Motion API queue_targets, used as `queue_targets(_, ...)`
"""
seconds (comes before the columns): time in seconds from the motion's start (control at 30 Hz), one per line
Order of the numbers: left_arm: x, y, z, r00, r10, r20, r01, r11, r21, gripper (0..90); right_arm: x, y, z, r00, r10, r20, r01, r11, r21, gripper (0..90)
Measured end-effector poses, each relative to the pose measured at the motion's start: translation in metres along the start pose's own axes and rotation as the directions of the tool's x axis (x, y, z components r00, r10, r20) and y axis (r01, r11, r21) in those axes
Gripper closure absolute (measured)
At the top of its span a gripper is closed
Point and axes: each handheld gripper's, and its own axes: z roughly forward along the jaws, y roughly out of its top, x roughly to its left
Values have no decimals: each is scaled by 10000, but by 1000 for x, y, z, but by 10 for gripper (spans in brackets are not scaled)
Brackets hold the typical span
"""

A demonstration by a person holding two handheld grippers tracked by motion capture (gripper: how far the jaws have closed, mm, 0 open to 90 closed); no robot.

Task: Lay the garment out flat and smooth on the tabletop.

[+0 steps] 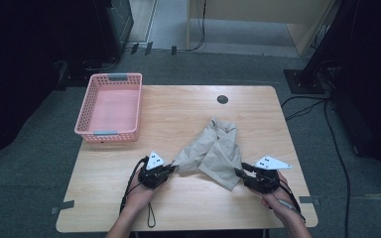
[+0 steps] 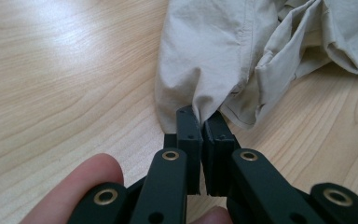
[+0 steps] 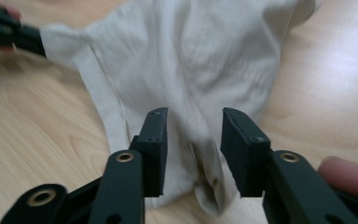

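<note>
Basket first, far left: pink perforated plastic basket (image 1: 110, 106) sat at the table's back-left corner, well apart from the work. L gripper (image 1: 171, 168), w/ its jaws pressed together, had a pinch of the crumpled beige cotton garment (image 1: 213, 151) by its near-left corner; in the left gripper view the fabric (image 2: 223, 51) rose straight out from between the two black pads and fanned away up and to the right. Garment lay mid-table on the light wooden tabletop (image 1: 188, 106), spread in an inverted V, two limbs running toward the person, bunched end pointing away. R gripper (image 1: 240, 172) stood at the tip of the near-right limb, jaws part open, nothing clamped. In the right gripper view the cloth (image 3: 186, 60) lay directly ahead and under the gap, w/ a fold running btwn the pads but not squeezed. Judgement: next grip turned on that corner lying dead ahead of the R jaws, so R hand was the nearer one, needing just a short push fwd and down before closing.
</note>
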Motion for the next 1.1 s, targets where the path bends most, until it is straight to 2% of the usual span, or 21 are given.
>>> queue_targets(0.1, -2, -1, 0, 9999, 106, -106, -106, 9999, 34, 876, 11, 15, -2, 9989, -63, 465, 76, 9996, -282, 565)
queue_targets(0.17, -2, -2, -1, 9999, 71, -79, -71, 10000, 17, 874, 21, 25, -1, 9986, -51, 527, 74, 9990, -442, 561)
queue_targets(0.33, -2, -2, -1, 10000, 31, -94, -30, 10000, 38, 868, 52, 40, 11, 9992, -350, -198, 338, 9978, -573, 573)
queue_targets(0.43, -2, -2, -1, 9999, 15, -149, -15, 10000, 60, 863, 67, 40, 26, 9976, -648, -255, 637, 9971, -419, 565)
queue_targets(0.67, -1, -2, -1, 9999, -57, -127, 58, 10000, 65, 858, 88, 32, 58, 9950, -845, 523, 837, 9963, 174, 450)
queue_targets(0.73, -1, -2, 0, 9999, -79, -99, 80, 9999, 74, 858, 93, 30, 65, 9909, -900, 998, 867, 9956, 362, 423)
queue_targets(0.87, 0, -2, -1, 9999, -89, -71, 90, 9999, 90, 857, 100, 24, 77, 9788, -1275, 1603, 1168, 9903, 748, 421)
queue_targets(0.9, 0, -2, 0, 9999, -77, -76, 78, 9999, 90, 857, 102, 22, 79, 9755, -1444, 1662, 1329, 9880, 786, 435)
queue_targets(1.0, 0, -2, 0, 9999, -64, -79, 65, 9999, 88, 857, 106, 18, 82, 9620, -1798, 2055, 1642, 9822, 907, 573)
queue_targets(1.1, 0, -2, -1, 9999, -92, -88, 93, 9999, 85, 854, 104, 17, 82, 9636, -1702, 2063, 1547, 9839, 895, 771)
